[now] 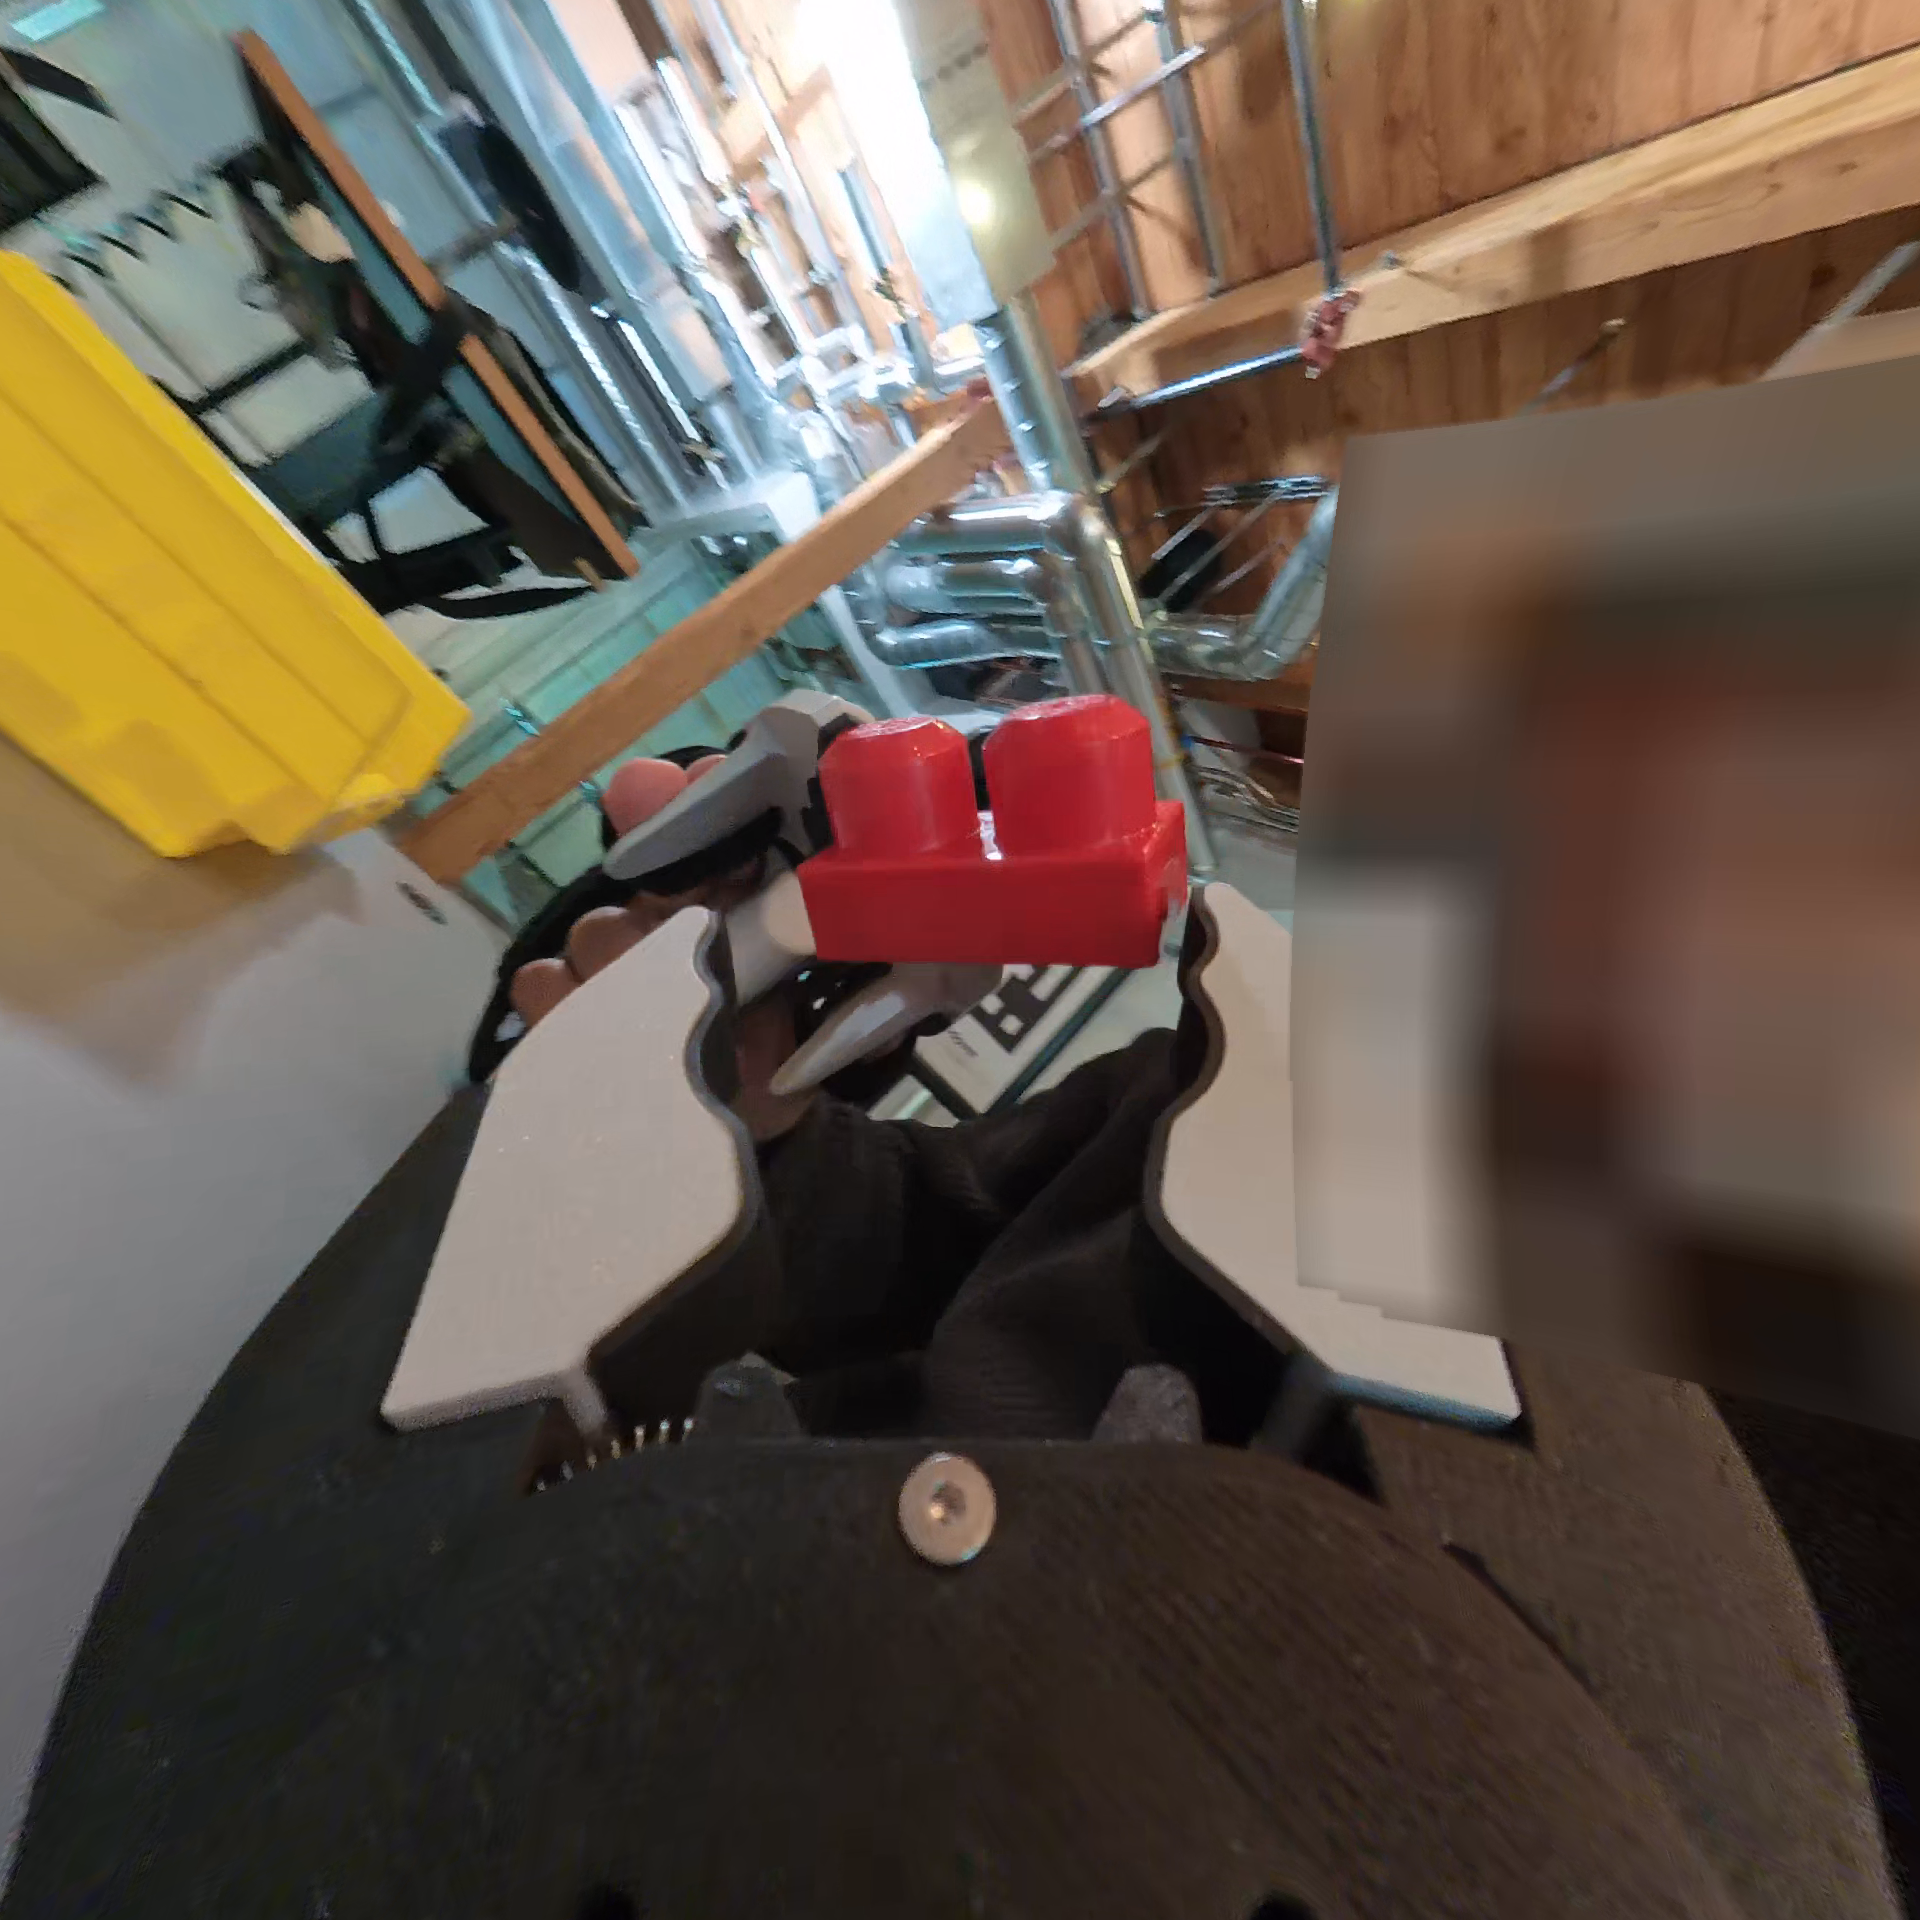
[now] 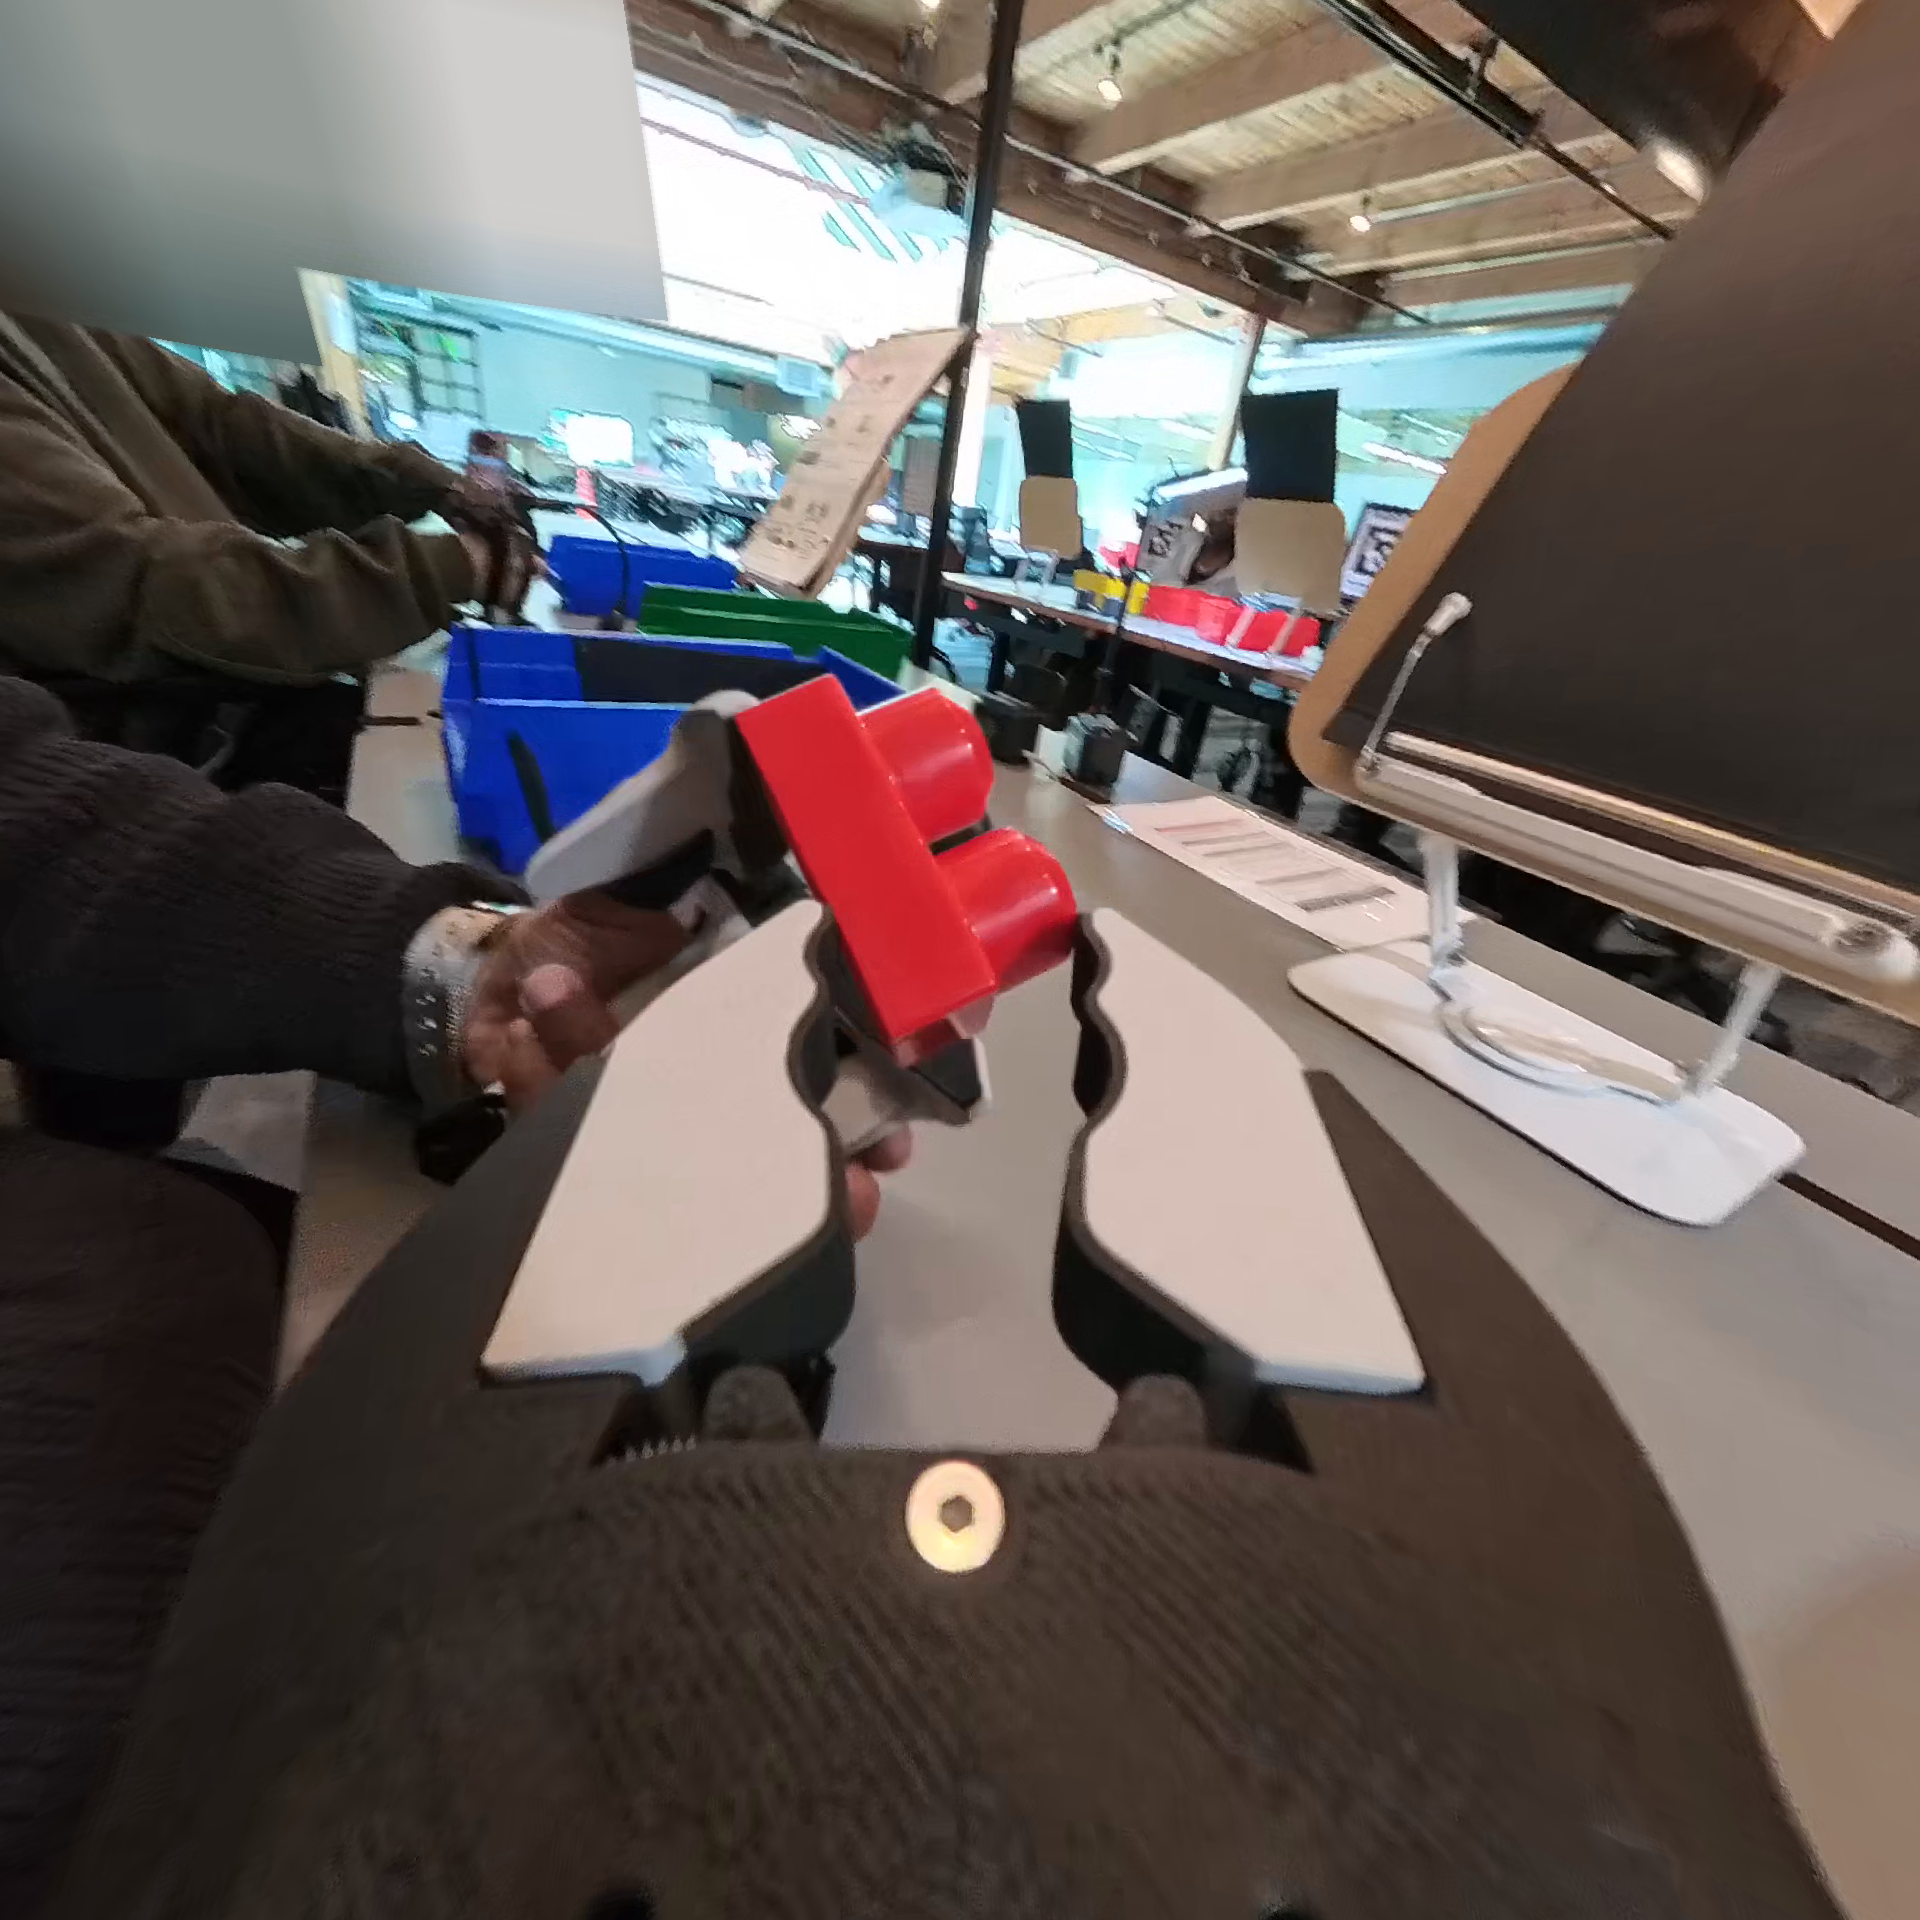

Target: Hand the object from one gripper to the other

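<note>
We see both grippers built alike: left gripper (image 1: 951, 966) and right gripper (image 2: 951, 997) have a textured black body, one silver hex screw at centre, and pale grey fingers with wavy black inner edges. Sleeves are black knit; a beaded wristband (image 2: 431, 1003) sits at one cuff.

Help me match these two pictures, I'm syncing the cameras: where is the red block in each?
Left wrist view: red block just above centre, level, studs pointing up.
Right wrist view: red block just above centre, tilted, studs pointing right.
Shared landmark: the grey table, at the left there and at the lower right here.
</note>
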Demonstrator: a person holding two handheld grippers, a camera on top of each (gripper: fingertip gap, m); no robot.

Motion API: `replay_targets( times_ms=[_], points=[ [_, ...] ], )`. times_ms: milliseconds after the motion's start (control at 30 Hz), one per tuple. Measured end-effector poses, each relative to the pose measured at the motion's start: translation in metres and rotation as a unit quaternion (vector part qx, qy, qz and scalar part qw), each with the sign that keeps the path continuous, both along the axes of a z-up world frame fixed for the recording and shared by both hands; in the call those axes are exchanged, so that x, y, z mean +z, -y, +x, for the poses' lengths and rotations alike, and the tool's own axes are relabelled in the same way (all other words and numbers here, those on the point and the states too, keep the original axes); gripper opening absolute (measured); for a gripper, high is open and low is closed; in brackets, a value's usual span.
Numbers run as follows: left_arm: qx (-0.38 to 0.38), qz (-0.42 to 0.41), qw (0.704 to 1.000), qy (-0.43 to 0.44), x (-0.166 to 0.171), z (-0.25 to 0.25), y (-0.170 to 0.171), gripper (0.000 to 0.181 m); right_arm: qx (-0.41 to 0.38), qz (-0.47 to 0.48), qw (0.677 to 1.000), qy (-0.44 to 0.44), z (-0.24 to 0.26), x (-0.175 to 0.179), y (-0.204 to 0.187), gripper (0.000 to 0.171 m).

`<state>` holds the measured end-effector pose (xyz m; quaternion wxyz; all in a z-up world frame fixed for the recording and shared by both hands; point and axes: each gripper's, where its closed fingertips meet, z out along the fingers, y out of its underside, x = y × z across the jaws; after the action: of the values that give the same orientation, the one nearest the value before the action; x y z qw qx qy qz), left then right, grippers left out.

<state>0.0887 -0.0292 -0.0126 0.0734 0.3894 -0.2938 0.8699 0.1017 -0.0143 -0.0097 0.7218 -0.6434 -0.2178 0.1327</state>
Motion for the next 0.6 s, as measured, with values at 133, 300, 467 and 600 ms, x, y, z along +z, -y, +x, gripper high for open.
replay_targets(
  times_ms=[133, 300, 467, 600],
  points=[
    [0.077, 0.067, 0.994, -0.042, -0.015, 0.012, -0.014, 0.088, -0.064, -0.043, 0.996, 0.042, 0.021, -0.017, -0.012, 0.043],
    [0.155, 0.136, 0.974, -0.098, -0.036, 0.023, -0.033, 0.085, -0.114, -0.072, 0.986, 0.093, 0.034, -0.031, -0.018, 0.044],
    [0.178, 0.150, 0.964, -0.130, -0.044, 0.024, -0.044, 0.066, -0.162, -0.082, 0.963, 0.201, 0.040, -0.044, -0.022, 0.043],
    [0.182, 0.183, 0.953, -0.157, -0.054, 0.025, -0.045, 0.057, -0.176, -0.093, 0.947, 0.252, 0.039, -0.054, -0.024, 0.044]
  ],
)
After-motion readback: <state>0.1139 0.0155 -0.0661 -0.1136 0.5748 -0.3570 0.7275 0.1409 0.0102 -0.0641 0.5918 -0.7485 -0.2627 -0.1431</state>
